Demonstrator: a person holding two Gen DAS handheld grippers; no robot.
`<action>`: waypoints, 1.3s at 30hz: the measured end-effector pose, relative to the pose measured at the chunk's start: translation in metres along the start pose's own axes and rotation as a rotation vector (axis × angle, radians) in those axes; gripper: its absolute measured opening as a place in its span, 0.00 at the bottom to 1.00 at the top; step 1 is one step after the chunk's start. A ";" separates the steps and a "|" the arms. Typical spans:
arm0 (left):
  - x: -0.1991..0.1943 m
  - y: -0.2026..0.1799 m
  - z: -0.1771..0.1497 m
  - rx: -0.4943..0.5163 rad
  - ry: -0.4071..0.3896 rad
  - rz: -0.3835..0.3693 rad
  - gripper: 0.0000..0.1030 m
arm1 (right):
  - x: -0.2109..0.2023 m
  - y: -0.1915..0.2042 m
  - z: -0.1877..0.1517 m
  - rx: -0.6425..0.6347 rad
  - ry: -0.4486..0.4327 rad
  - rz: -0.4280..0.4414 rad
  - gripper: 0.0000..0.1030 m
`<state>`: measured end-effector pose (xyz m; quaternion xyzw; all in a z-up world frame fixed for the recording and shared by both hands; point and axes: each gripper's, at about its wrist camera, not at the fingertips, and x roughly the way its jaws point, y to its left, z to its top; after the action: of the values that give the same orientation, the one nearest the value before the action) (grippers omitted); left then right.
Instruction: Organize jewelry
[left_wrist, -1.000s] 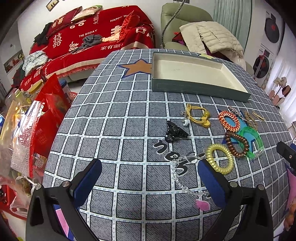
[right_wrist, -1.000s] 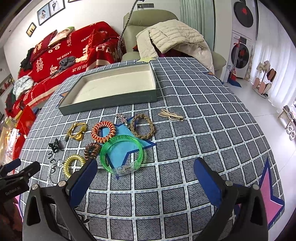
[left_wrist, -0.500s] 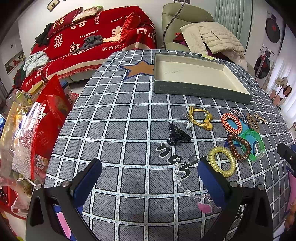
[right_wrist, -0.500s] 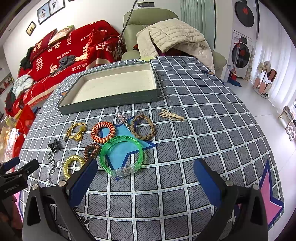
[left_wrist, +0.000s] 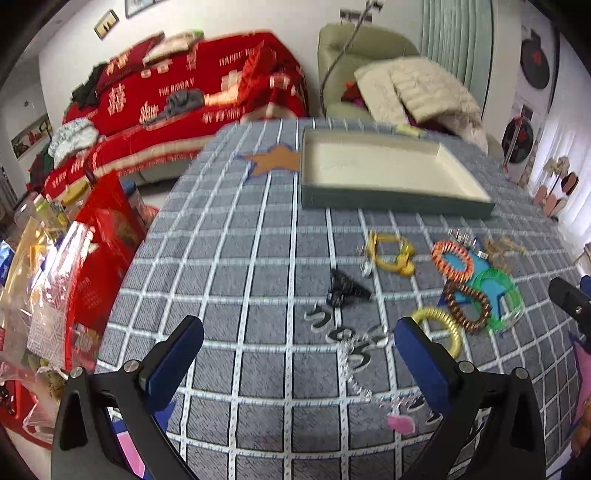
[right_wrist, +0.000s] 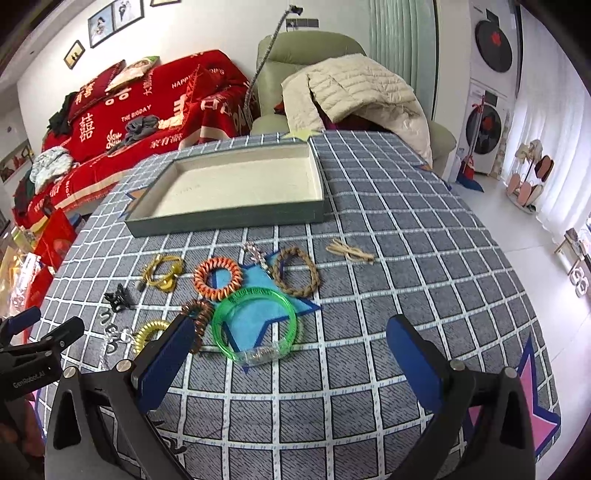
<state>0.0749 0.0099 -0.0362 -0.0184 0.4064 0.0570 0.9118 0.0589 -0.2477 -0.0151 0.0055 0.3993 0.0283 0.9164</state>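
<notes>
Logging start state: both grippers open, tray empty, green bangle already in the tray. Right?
Not quite. The right wrist view shows the green bangle on the tablecloth, near the right gripper, not in the tray. Left gripper open too; tray empty.

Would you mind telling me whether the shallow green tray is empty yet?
Empty: the shallow green tray shows only its bare cream lining; every piece lies on the checked tablecloth.

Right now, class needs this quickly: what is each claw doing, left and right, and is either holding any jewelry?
Left claw: open, holding nothing, above the tablecloth.
Right claw: open, holding nothing, near the green bangle.
</notes>
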 end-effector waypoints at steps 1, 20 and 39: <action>-0.005 0.000 0.001 -0.002 -0.032 0.001 1.00 | -0.003 0.002 0.001 -0.007 -0.024 -0.002 1.00; -0.033 -0.012 0.015 0.031 -0.217 0.012 1.00 | -0.034 0.035 0.014 -0.107 -0.245 -0.028 1.00; -0.026 -0.015 0.014 0.011 -0.182 -0.007 1.00 | -0.028 0.032 0.013 -0.084 -0.230 -0.020 1.00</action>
<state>0.0702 -0.0064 -0.0074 -0.0097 0.3220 0.0533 0.9452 0.0476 -0.2176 0.0156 -0.0336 0.2901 0.0349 0.9558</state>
